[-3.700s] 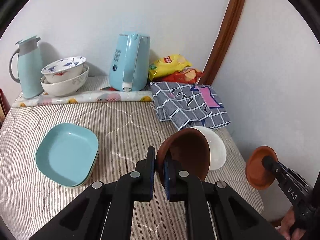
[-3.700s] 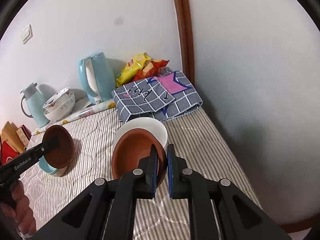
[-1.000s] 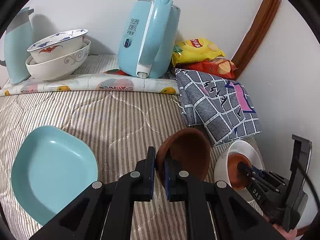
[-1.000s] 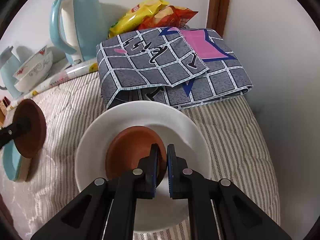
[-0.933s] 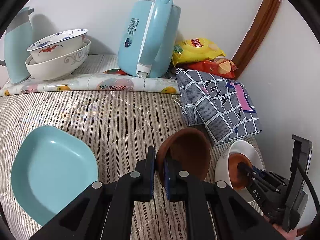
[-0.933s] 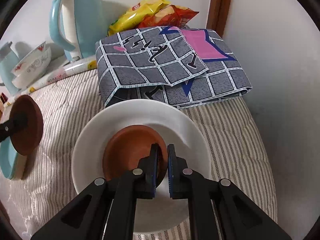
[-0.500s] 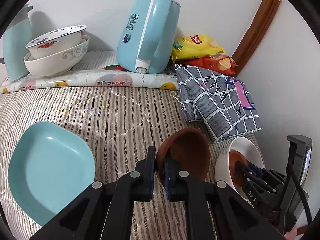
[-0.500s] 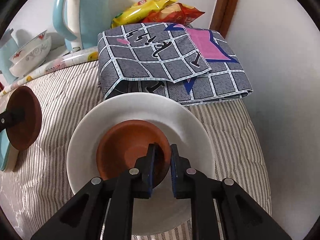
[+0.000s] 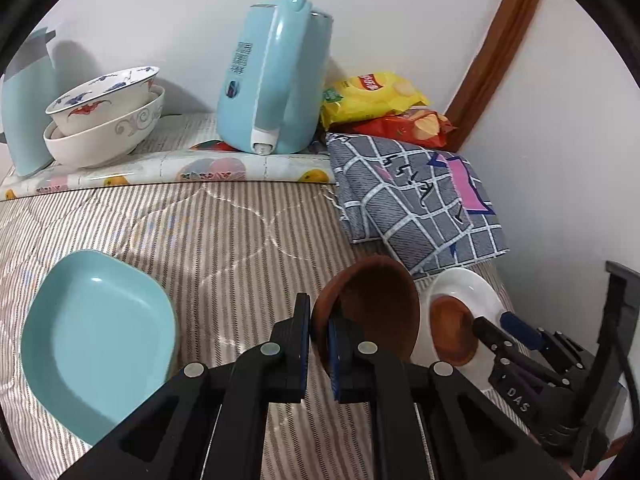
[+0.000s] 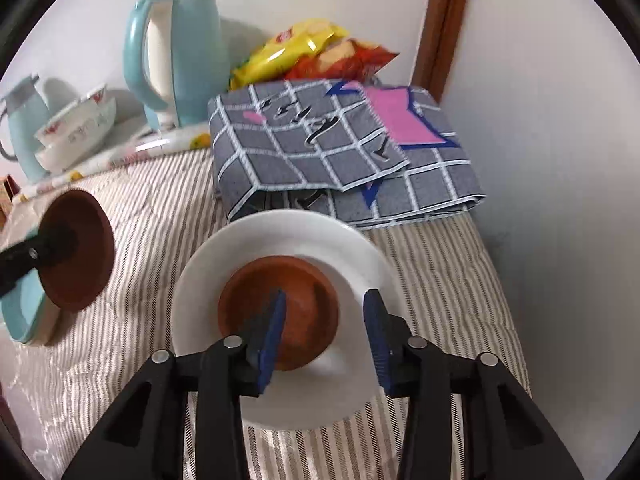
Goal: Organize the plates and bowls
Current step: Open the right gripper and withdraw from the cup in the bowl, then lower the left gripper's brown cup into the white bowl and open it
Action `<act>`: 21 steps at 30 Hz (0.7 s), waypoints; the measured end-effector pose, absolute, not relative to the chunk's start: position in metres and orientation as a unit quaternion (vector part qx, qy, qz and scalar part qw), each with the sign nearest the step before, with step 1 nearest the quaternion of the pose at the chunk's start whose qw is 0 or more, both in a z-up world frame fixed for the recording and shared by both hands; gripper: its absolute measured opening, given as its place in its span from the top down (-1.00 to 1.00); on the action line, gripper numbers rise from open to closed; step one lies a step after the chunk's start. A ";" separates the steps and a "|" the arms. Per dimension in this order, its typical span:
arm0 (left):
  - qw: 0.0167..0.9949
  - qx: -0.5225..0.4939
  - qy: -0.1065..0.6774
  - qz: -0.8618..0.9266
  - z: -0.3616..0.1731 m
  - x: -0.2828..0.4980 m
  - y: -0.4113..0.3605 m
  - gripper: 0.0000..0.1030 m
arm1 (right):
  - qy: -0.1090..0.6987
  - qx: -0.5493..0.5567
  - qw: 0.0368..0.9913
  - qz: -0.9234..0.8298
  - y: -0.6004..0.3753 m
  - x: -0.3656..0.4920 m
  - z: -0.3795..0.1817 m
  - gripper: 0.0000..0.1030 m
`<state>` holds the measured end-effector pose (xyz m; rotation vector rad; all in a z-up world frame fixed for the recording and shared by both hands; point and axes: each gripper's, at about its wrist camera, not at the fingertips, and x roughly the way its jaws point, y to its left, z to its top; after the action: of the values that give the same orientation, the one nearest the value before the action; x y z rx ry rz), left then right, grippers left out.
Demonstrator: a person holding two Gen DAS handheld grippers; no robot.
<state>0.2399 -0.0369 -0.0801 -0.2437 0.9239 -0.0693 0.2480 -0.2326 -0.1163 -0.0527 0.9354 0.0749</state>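
Two brown dishes are in play. The right gripper point(image 10: 324, 332) stands with its jaws wide apart over the small brown saucer point(image 10: 280, 312), which sits flat inside the white plate point(image 10: 280, 236) at the near right of the striped cloth point(image 9: 224, 232). Nothing is pinched there: the left pad point(image 10: 272, 328) crosses the saucer's near side, while the right pad is over bare white plate. I judge the saucer set down and let go, nested there so that the smaller piece sits in the larger.

The left gripper point(image 9: 318, 340) is clamped on the rim of a brown bowl point(image 9: 372, 312), one pad outside the wall and one inside. The bowl is tipped on edge, mouth facing right, held off the cloth just left of the white plate. A rim pinch is about the only hold on a wide dish, and it leaves the base free for setting down. My guess is the bowl goes onto the saucer next, though it could go elsewhere.

At the near left lies a teal plate point(image 9: 96, 328); a second one seems to sit under it, shown only as a pale edge. Far left, two patterned bowls point(image 9: 104, 120) are already stacked by a teal jug point(image 9: 24, 108). A kettle point(image 9: 276, 76), snack bags point(image 9: 372, 96) and a folded checked cloth point(image 9: 412, 204) fill the far right.
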 end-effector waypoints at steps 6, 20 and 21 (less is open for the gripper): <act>0.891 -0.106 0.439 -0.049 -0.071 0.238 -0.062 0.84 | 0.424 -0.003 0.905 0.018 -0.266 0.230 -0.096 0.22; 0.883 -0.080 0.456 -0.078 -0.081 0.244 -0.124 0.84 | 0.416 0.049 0.907 -0.031 -0.344 0.200 -0.100 0.21; 0.882 -0.080 0.457 -0.078 -0.084 0.245 -0.127 0.84 | 0.417 0.052 0.907 -0.034 -0.348 0.198 -0.101 0.21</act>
<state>0.2449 -0.1266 -0.0836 -0.1673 0.9527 -0.1618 0.1981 -0.3480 -0.1013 0.1074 0.8610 -0.0711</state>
